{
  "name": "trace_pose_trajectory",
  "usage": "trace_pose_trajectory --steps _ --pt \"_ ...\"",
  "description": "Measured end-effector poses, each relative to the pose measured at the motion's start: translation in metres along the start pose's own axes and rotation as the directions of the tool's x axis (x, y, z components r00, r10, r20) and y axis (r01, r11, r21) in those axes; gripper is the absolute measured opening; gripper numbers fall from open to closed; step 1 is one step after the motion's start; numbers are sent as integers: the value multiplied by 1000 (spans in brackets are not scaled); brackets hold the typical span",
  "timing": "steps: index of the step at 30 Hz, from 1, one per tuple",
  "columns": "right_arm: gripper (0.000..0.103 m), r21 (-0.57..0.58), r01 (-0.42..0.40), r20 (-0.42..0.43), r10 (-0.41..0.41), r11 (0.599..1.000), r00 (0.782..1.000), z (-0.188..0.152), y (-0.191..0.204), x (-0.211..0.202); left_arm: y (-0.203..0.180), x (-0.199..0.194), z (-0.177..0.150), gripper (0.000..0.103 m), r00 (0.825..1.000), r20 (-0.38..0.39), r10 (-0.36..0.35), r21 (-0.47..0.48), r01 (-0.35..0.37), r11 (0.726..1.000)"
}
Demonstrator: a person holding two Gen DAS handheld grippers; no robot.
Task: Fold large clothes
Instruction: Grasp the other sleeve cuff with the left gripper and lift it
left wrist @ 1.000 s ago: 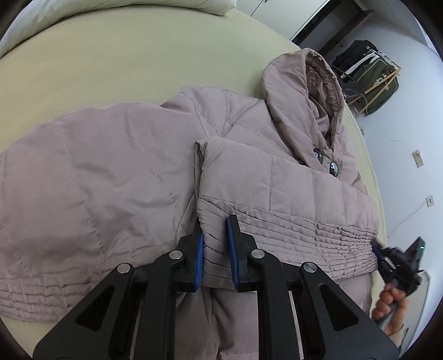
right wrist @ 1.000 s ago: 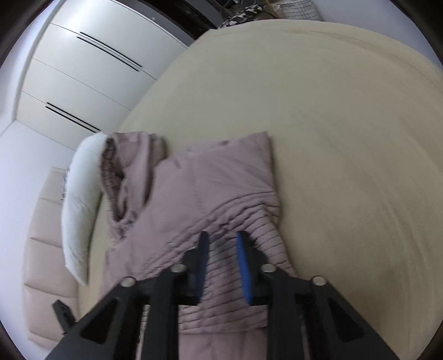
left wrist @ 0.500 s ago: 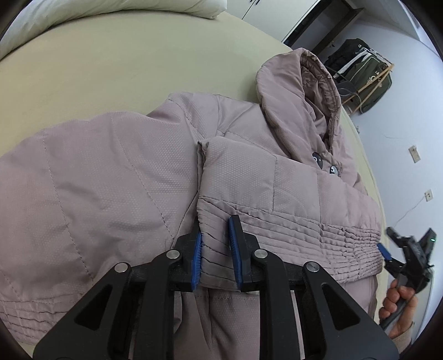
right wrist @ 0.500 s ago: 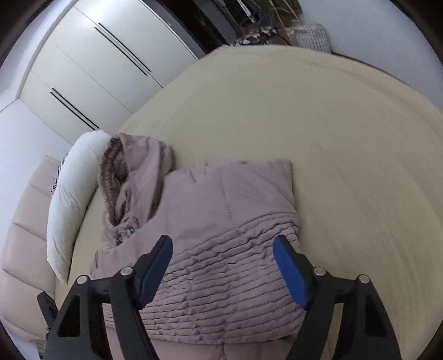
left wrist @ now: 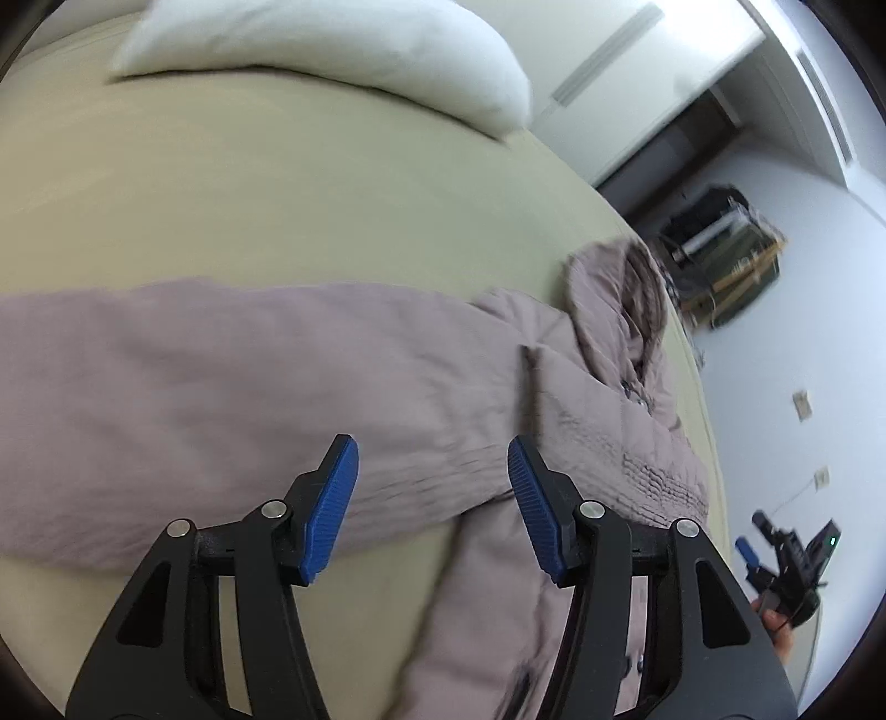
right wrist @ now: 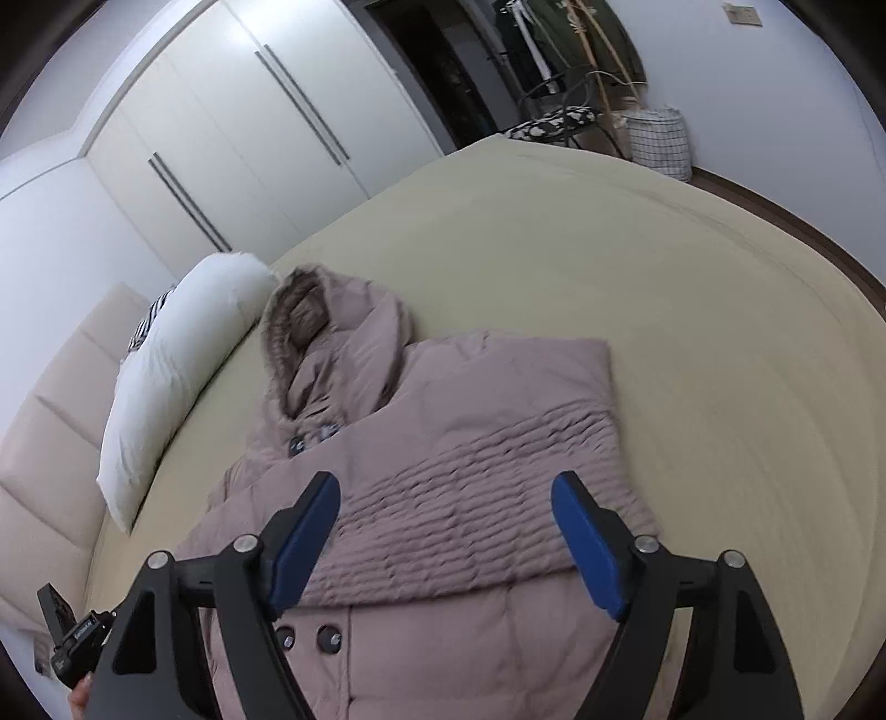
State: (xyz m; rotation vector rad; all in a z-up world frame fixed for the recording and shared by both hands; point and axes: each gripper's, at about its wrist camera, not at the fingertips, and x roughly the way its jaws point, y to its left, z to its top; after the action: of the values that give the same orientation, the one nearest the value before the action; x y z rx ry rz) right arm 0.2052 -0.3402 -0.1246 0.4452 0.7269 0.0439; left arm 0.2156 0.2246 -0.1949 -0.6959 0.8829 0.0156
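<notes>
A mauve hooded puffer coat (right wrist: 459,443) lies on a beige bed (right wrist: 664,288), hood toward the pillow, one sleeve folded across its chest. In the left wrist view the coat (left wrist: 221,376) stretches across the frame, the other sleeve spread out to the left. My left gripper (left wrist: 432,498) hovers above that sleeve, its jaws opening, nothing between the blue pads. My right gripper (right wrist: 446,545) hangs over the folded sleeve's ribbed cuff, jaws opening wide and empty. The right gripper (left wrist: 786,559) also shows at the lower right of the left wrist view.
A white pillow (left wrist: 332,50) lies at the head of the bed against a padded headboard (right wrist: 50,443). White wardrobe doors (right wrist: 238,144) line the wall. A clothes rack (right wrist: 565,50) and a checked laundry basket (right wrist: 659,144) stand beyond the bed's far edge.
Both grippers let go of the folded sleeve's cuff and opened. Both lifted away; the left view swung left over the spread sleeve, and the right pulled back from the coat.
</notes>
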Motion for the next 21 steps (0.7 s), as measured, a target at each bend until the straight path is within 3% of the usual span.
trace_pose_trajectory --steps 4,7,10,13,15,19,21 --pt "82 -43 -87 -83 83 995 993 -54 42 -17 82 -69 -28 55 997 73 30 -207 -14 978" --pt "82 -18 -134 -142 130 991 981 -99 62 -25 137 -96 -54 55 995 94 44 -373 -6 928" --pt "82 24 -176 -198 178 984 964 -137 77 -26 186 -108 -77 55 993 113 46 -531 21 847" --pt "82 64 -198 -230 207 978 951 -162 85 -29 215 -114 -87 55 984 176 40 -628 81 774" --pt "82 95 -207 -246 224 974 943 -173 86 -33 225 -115 -87 55 977 210 44 -662 109 741" --pt "81 136 -208 -253 237 969 938 -181 86 -39 245 -108 -91 55 959 280 48 -773 196 603" --pt "81 144 -211 -243 241 967 940 -181 84 -44 253 -105 -91 55 947 314 60 -797 230 558"
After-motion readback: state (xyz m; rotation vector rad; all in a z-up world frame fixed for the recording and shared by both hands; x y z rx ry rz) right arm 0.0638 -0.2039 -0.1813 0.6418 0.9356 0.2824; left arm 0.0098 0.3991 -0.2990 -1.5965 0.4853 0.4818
